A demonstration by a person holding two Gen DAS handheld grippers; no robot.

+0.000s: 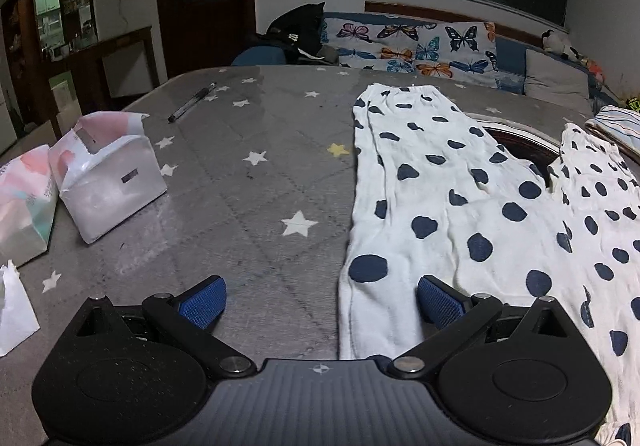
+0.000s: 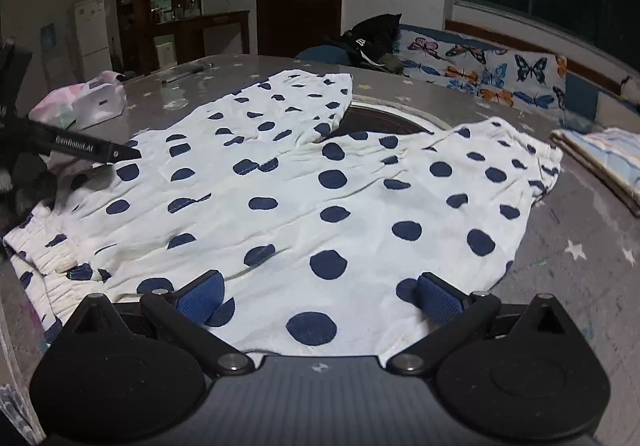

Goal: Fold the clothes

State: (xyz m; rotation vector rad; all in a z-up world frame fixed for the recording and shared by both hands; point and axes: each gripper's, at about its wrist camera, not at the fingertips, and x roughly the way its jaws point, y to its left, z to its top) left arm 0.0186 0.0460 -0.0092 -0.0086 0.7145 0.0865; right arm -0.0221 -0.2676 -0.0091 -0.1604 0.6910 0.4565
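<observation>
both tools are black, with ribbed grey bodies, silver screws and blue textured pads.

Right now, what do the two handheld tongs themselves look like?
Both match: the left tongs and right tongs have blue ribbed pads on black jointed arms with silver pivot pins, over a grey ribbed body. In the right view, the left tool's black bar reads "GenRobot.AI".

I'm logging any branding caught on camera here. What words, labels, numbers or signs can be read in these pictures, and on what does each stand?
"GenRobot.AI": white lettering on the black body of the left gripper, seen in the right wrist view.
White logo on the black cap by the sofa: too small to read.
Dark label on the white tissue pack: too blurred to read.
Print on the pink tissue pack: illegible.
</observation>
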